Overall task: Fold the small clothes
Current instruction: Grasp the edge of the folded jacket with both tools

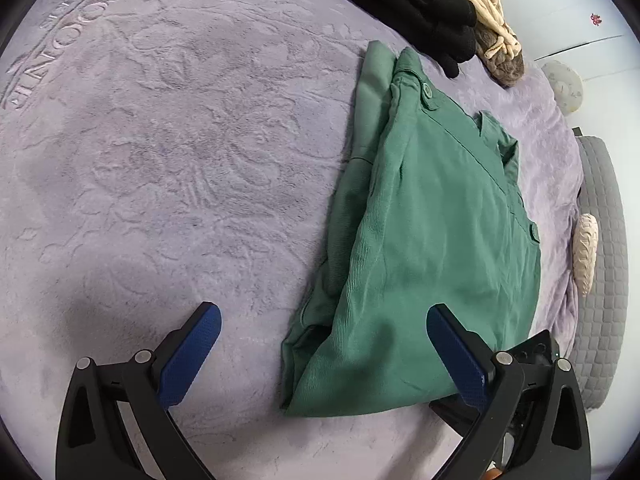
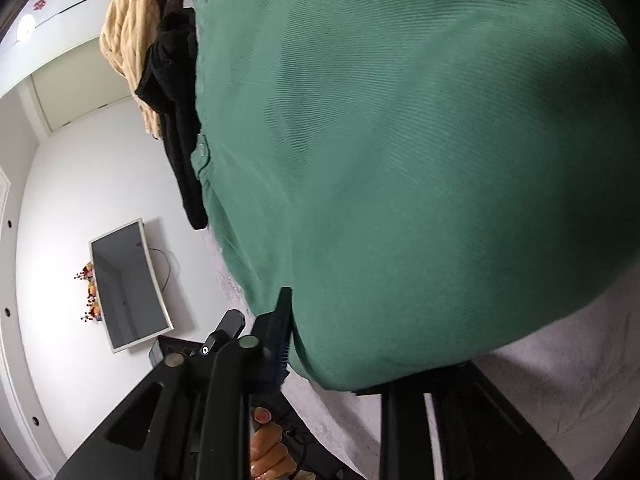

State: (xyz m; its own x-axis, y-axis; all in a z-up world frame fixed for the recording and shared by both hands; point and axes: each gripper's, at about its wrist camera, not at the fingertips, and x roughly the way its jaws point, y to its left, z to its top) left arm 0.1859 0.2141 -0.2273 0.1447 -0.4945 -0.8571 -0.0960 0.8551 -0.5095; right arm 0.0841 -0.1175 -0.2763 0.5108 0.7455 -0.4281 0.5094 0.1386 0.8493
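Green garment (image 1: 432, 240) half-folded on purple bed cover (image 1: 160, 160). Right claw (image 2: 290, 320) pinched on its near hem, probably for next fold. Left claw (image 1: 324, 344) spread wide, empty, hovering beside.

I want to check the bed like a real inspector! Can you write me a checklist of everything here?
Surface: embossed lilac plush blanket.
Job's things: folded green ribbed garment with buttons.
Clutter: black clothes, cream cable-knit piece.
Claws: left claw open beside garment's near edge; right claw clamped on garment's corner.
Cables: thin cord beside wall screen.
Surroundings: white walls, grey quilted bed edge.
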